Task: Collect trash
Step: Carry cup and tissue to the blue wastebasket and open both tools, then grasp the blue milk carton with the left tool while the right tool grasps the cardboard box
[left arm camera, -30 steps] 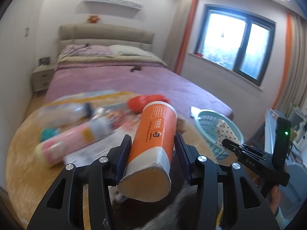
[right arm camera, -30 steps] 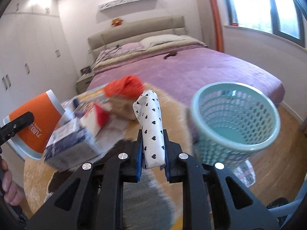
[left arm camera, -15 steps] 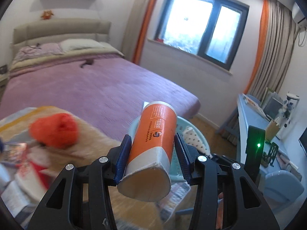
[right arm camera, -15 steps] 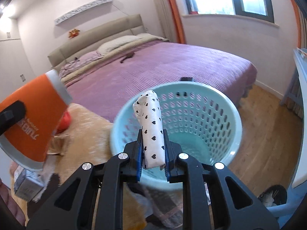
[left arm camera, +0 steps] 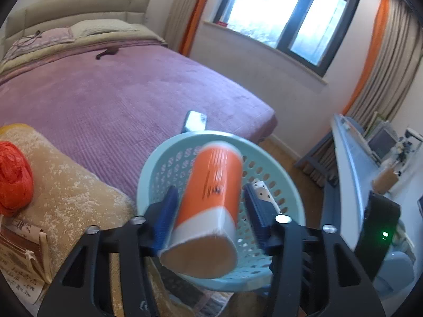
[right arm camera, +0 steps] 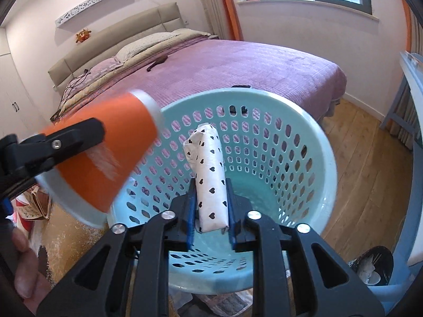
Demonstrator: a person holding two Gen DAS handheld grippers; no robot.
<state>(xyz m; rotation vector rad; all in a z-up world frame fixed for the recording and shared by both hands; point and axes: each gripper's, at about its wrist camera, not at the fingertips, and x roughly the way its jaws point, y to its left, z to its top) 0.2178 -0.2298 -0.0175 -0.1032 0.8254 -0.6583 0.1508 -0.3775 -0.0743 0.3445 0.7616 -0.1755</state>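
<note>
Both grippers hang over the basket [right arm camera: 312,142], pointing down into it. The left gripper [left arm camera: 208,206] has just been opening: gaps show beside the orange tube [left arm camera: 211,192], which lies loose between the fingers, long axis along them, blurred, probably dropping in. The right gripper [right arm camera: 210,206] has also been opening; the heart-print packet [right arm camera: 208,174] stands between its fingers, over the basket's middle.

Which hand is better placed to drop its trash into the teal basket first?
Left. The left gripper has just been opening, and the orange tube between its fingers hangs loose over the teal basket. The right gripper, also just opening, has the heart-print packet upright between its pads.
</note>
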